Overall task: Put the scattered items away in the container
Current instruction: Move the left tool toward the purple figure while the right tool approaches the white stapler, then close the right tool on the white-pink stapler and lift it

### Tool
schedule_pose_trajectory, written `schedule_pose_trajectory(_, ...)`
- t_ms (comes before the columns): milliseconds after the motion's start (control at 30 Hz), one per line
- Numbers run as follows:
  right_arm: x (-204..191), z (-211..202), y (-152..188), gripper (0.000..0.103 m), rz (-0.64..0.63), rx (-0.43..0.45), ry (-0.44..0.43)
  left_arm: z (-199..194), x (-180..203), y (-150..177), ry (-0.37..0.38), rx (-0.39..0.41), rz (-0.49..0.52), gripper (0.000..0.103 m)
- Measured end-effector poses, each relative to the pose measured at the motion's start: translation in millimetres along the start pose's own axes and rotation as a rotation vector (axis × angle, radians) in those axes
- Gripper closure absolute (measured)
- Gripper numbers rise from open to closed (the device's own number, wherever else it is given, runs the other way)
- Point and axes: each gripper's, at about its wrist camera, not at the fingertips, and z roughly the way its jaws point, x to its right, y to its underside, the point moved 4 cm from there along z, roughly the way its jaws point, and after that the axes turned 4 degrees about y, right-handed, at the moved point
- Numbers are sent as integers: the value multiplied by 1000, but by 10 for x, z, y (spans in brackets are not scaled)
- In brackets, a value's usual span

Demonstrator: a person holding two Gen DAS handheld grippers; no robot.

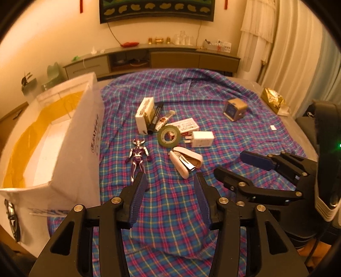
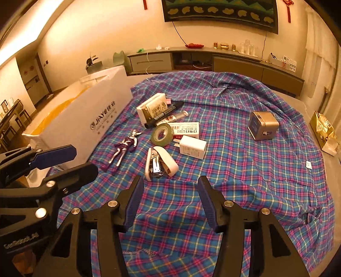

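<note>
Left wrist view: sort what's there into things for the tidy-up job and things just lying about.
For the job:
box
toy figure
stapler
charger
tape roll
marker
white carton
cube
left gripper, open
right gripper, open

Lying about:
plaid cloth
gold bag
sideboard

You're in a home living room: low media sideboard (image 2: 213, 61), wall hanging (image 2: 219, 12), curtains (image 1: 298, 42), plaid-covered table (image 2: 234, 170).

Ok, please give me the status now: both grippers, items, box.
Left hand-held gripper open, empty. Right hand-held gripper open, empty. Stapler, toy figure, tape roll on cloth, outside white box. Path unobstructed.
</note>
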Motion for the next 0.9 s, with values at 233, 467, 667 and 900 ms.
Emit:
schedule_pose_trajectory(233, 14, 270, -31, 49, -4, -60, -18, 416, -232, 36, -9, -77, -17, 53)
schedule_pose_trajectory(467, -37, 512, -97, 49, -51, -101, -30, 688, -742, 111, 43, -120, -203, 54)
schedule_pose_trajectory(667, 23, 772, -222, 54, -31, -130, -83, 819, -809, 87, 70, -127, -210, 54)
schedule_pose_trajectory(900, -172, 806, -226, 65, -63, -158, -186, 1012, -841, -53, 80, -144, -195, 54)
